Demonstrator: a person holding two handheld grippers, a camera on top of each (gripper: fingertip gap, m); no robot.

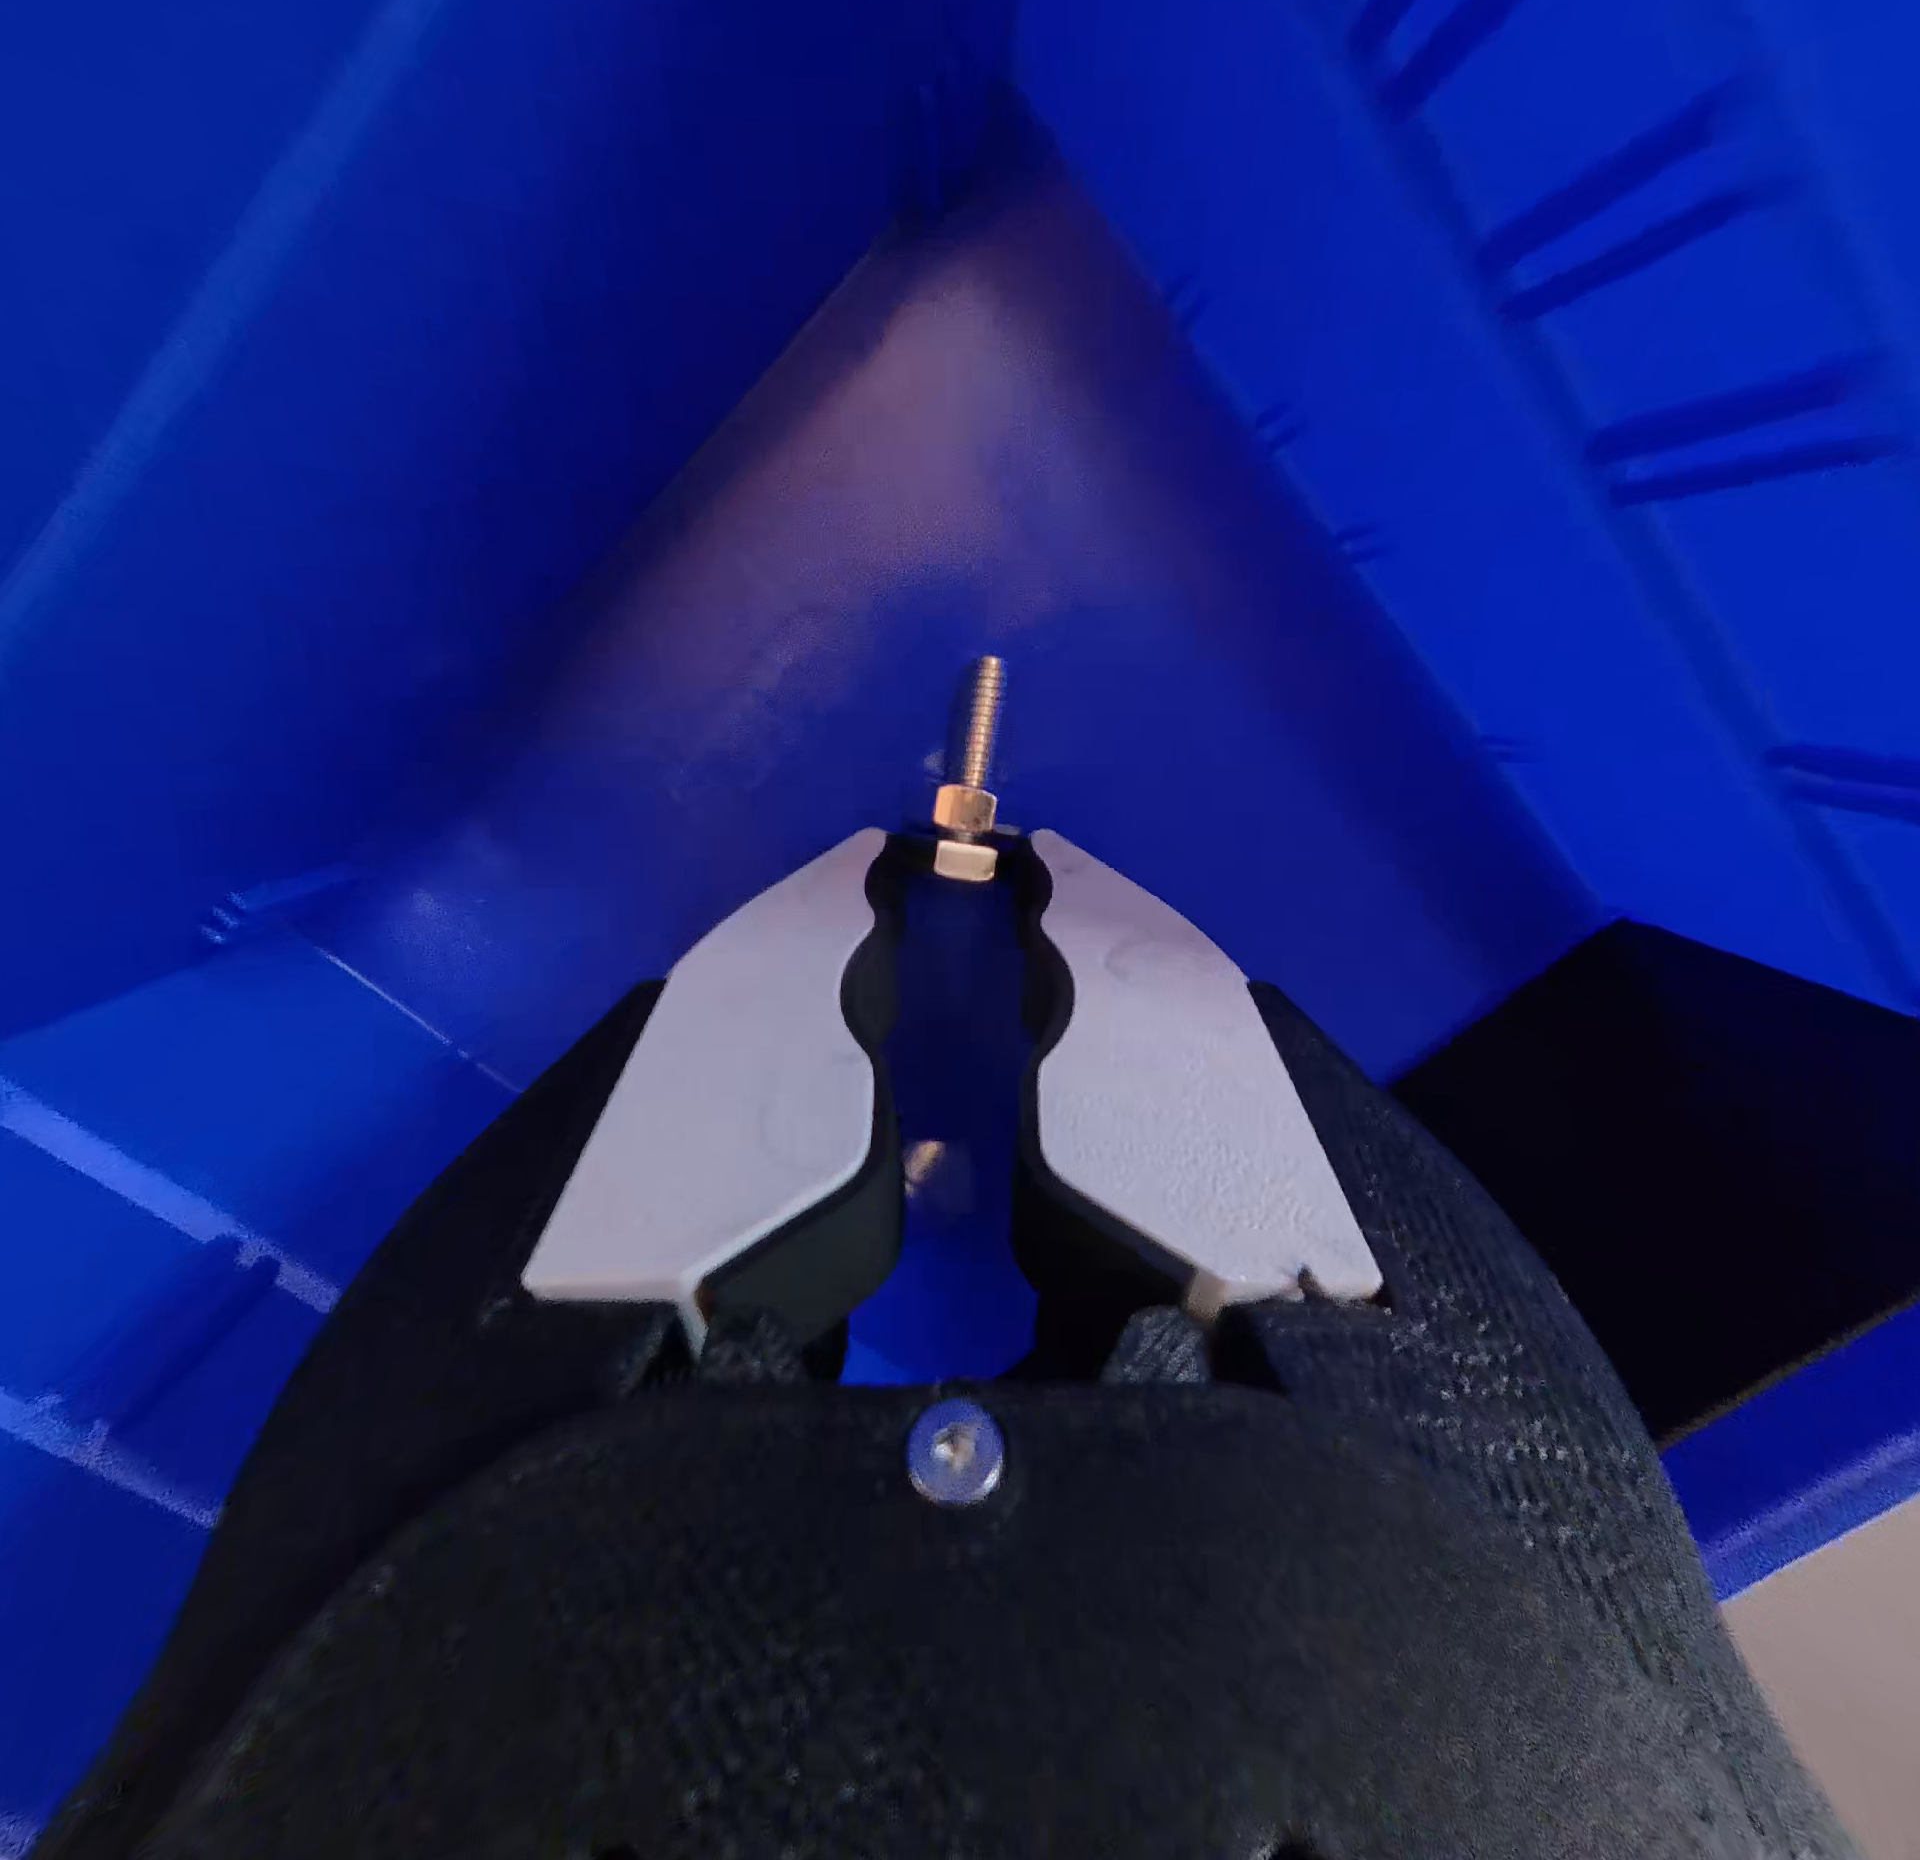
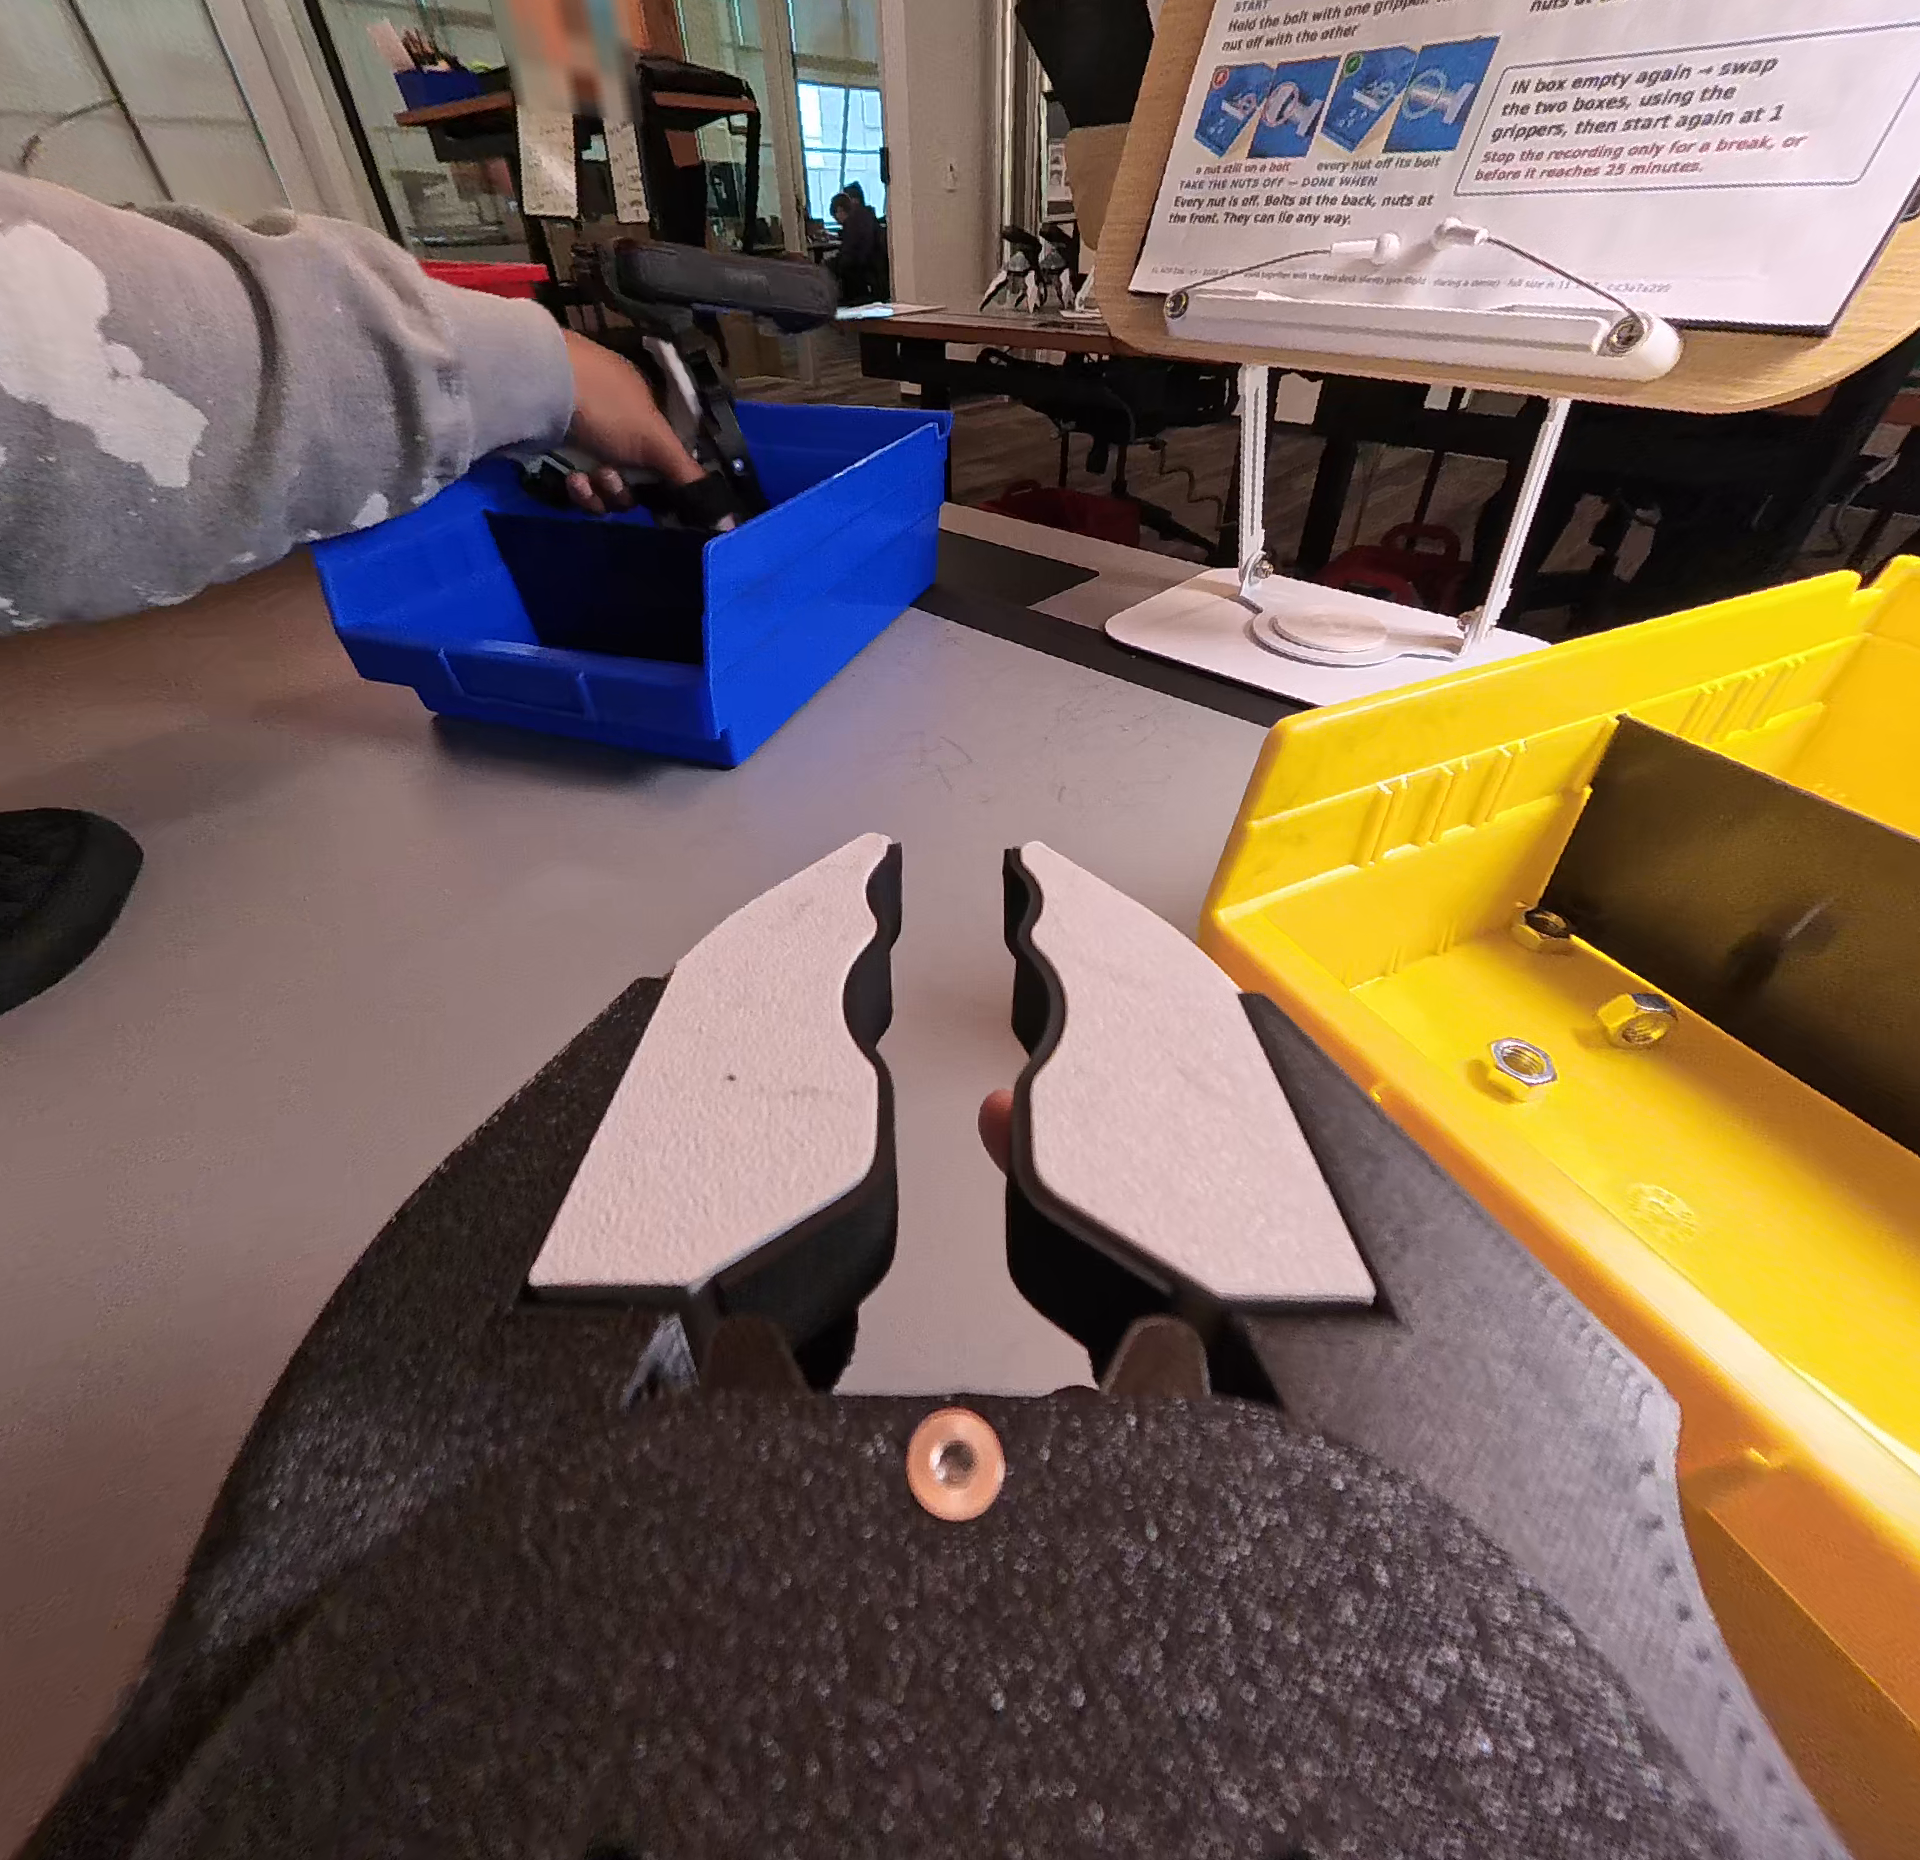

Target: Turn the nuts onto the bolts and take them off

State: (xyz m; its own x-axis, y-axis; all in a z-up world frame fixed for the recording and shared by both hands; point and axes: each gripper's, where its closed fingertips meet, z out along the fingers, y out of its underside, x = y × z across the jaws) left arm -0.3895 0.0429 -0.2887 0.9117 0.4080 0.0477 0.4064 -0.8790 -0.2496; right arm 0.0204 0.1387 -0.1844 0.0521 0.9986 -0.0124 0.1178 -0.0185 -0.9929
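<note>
I am gripping the bolt [image 1: 967, 761], nut [image 1: 965, 804] threaded on, in my left tongs [image 1: 961, 846] inside the blue bin [image 1: 520, 408]; my right tongs [image 2: 951, 860] are hovering open over the bench [image 2: 520, 875].

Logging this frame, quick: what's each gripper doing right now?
Left gripper: inside the blue bin, shut on the bolt at its head.
Right gripper: open, empty, above the table.
</note>
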